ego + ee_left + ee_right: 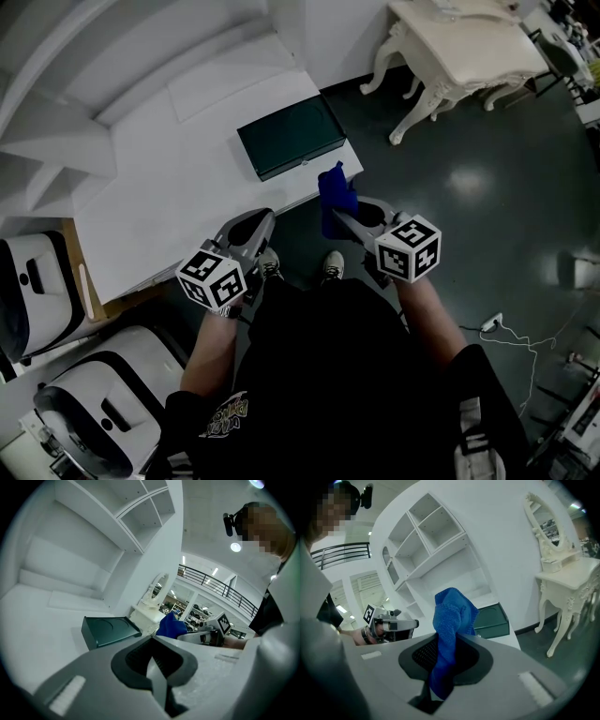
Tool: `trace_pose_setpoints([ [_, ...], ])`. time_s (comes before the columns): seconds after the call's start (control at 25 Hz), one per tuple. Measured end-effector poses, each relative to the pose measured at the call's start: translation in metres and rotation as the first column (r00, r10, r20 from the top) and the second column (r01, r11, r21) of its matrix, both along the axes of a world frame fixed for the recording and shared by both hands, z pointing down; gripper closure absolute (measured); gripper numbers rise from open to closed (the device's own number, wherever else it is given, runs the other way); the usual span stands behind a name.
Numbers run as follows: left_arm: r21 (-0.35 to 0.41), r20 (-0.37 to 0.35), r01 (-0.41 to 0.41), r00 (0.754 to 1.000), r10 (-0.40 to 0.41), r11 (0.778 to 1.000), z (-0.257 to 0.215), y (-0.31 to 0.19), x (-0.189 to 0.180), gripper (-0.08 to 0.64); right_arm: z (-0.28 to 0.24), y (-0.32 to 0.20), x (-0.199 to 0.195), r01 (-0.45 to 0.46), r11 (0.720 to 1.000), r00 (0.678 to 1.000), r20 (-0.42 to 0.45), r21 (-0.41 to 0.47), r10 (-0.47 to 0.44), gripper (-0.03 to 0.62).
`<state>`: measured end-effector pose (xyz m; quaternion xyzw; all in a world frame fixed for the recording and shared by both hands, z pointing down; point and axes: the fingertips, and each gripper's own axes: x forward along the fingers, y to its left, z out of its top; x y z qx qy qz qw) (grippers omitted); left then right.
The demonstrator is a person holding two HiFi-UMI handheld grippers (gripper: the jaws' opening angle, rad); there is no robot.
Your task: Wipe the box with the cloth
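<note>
Dark green box (291,136): closed, on the right far part of the white table (169,187), nothing touching it. Blue cloth (335,191): just near of the box, past the table edge, loose end standing up. Right gripper (343,216): jaws clamped on the cloth. Left gripper (251,231): near-left, jaws together, nothing between them.

Step, as judged: approach, wiping not begun. Next: bring the cloth forward and down flat onto the lid.

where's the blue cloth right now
Head view, centre: the blue cloth is pinched in the right hand-held gripper, close to the near corner of the green box.
</note>
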<state>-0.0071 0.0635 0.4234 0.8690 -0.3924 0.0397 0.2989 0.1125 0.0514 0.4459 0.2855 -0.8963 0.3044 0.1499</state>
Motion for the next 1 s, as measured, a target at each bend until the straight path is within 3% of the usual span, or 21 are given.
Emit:
trace_pose_setpoints([
  [0.32, 0.013, 0.018, 0.032, 0.999, -0.032, 0.999, 0.005, 0.010, 0.016, 0.560, 0.004, 0.008, 0.013, 0.043, 0.999, 0.999, -0.009, -0.002, -0.043, 0.502],
  [0.56, 0.042, 0.115, 0.033, 0.993, -0.038, 0.999, 0.008, 0.021, 0.028, 0.560, 0.004, 0.010, 0.024, 0.069, 0.998, 0.998, -0.011, 0.003, -0.069, 0.502],
  [1.0, 0.038, 0.118, 0.065, 0.991, -0.069, 0.997, 0.010, 0.030, 0.033, 0.560, 0.007, 0.012, 0.027, 0.098, 0.995, 0.995, -0.008, 0.008, -0.098, 0.502],
])
